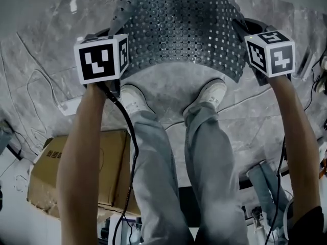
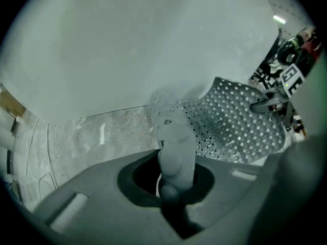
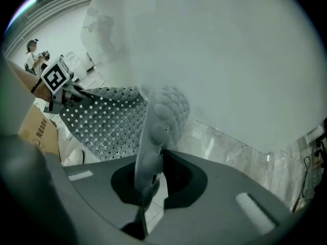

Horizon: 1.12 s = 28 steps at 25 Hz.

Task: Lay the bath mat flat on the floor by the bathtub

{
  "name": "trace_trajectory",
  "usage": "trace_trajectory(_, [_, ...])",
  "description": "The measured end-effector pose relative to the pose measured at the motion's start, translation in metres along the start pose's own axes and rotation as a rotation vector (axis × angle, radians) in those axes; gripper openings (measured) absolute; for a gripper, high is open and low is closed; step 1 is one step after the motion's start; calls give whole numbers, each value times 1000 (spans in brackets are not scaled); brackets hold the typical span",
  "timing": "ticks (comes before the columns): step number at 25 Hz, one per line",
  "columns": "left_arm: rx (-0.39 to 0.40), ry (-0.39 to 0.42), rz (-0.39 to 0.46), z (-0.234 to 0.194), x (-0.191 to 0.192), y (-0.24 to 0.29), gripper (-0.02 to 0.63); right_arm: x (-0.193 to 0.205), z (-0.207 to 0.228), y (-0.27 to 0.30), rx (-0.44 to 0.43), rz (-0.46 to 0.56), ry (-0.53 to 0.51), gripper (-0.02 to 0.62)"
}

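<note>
Left gripper [image 2: 171,134], jaws clenched on one corner of the perforated bath mat [image 1: 179,29]. The mat hangs spread between both grippers over the marble floor [image 1: 168,92], before the white bathtub [image 2: 127,45]. Right gripper [image 3: 156,129], jaws clenched on the opposite corner

One grey perforated rubber bath mat [image 1: 179,29], two grippers, left gripper [image 2: 172,137] and right gripper [image 3: 153,137], one brown cardboard box [image 1: 76,167], two white shoes [image 1: 134,98]

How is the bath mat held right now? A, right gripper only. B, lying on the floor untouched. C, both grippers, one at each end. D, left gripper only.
C: the left gripper and the right gripper are each shut on one end of the bath mat, which spans between them.
</note>
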<state>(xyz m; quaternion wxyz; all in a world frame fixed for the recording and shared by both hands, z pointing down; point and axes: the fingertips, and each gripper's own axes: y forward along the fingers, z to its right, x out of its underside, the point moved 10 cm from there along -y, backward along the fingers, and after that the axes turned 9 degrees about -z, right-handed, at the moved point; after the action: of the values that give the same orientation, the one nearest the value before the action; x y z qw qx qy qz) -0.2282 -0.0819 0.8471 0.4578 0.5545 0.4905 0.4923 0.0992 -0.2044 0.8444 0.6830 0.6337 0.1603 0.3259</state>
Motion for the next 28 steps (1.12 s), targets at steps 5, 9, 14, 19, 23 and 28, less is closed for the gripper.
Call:
trace_trajectory(5, [-11,-55,-15,-17,9,17,23,8,8,13,14,-14,12,25])
trace_trajectory(9, [-10,-67,-13,-17,12,29,23,17,20,20,27,-40,30,25])
trace_trajectory(14, [-38,-79,-9,-23,13,44,23,19,33,32,34,-69,17,25])
trace_trajectory(19, [-61,-95,-13,-32,23,63,23,31,41,49,59,-106,7,25])
trace_trajectory(23, [-70,-76,-23,-40,23,69,23,37,48,62,74,-120,30,25])
trace_trajectory(28, [-129,-35,-48,-52,29,83,23,53,51,71,104,-144,122,26])
